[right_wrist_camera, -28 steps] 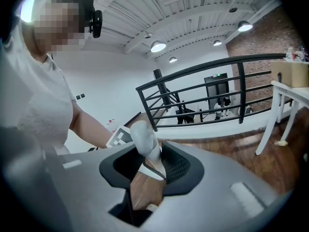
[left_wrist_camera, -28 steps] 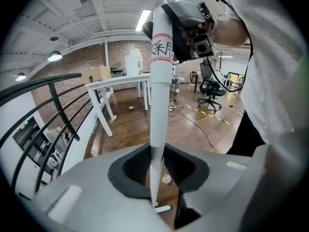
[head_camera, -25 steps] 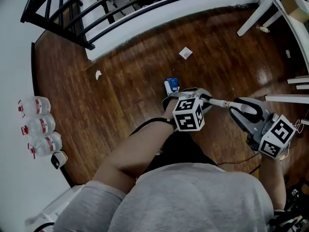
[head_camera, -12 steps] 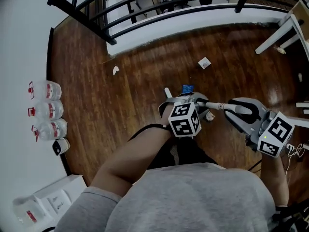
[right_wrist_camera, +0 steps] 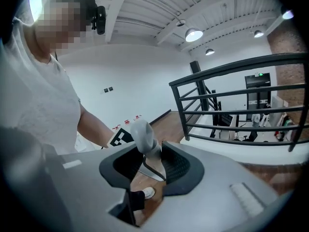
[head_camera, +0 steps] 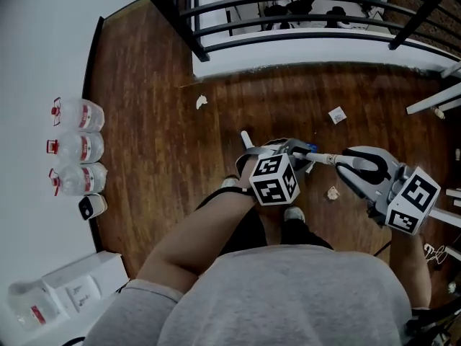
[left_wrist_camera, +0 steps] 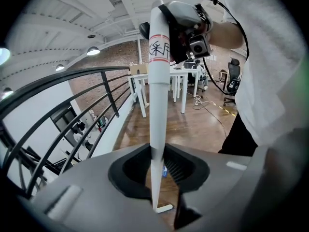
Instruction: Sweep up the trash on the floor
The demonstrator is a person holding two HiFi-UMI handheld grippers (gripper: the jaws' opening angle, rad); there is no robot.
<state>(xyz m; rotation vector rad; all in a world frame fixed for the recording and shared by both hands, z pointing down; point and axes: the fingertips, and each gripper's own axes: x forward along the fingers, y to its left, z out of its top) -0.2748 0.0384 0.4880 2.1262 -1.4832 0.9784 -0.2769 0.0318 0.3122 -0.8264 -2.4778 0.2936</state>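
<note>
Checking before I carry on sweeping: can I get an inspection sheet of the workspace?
Surface: dark wood floor.
Job's things: white pole; white scrap, paper square, crumpled scrap lying unswept.
Clutter: three water bottles by the white wall; small blue item.
Grippers: left gripper and right gripper both shut on the pole.
Cables: black cable by the left forearm.
Surroundings: black railing, white table leg.
</note>
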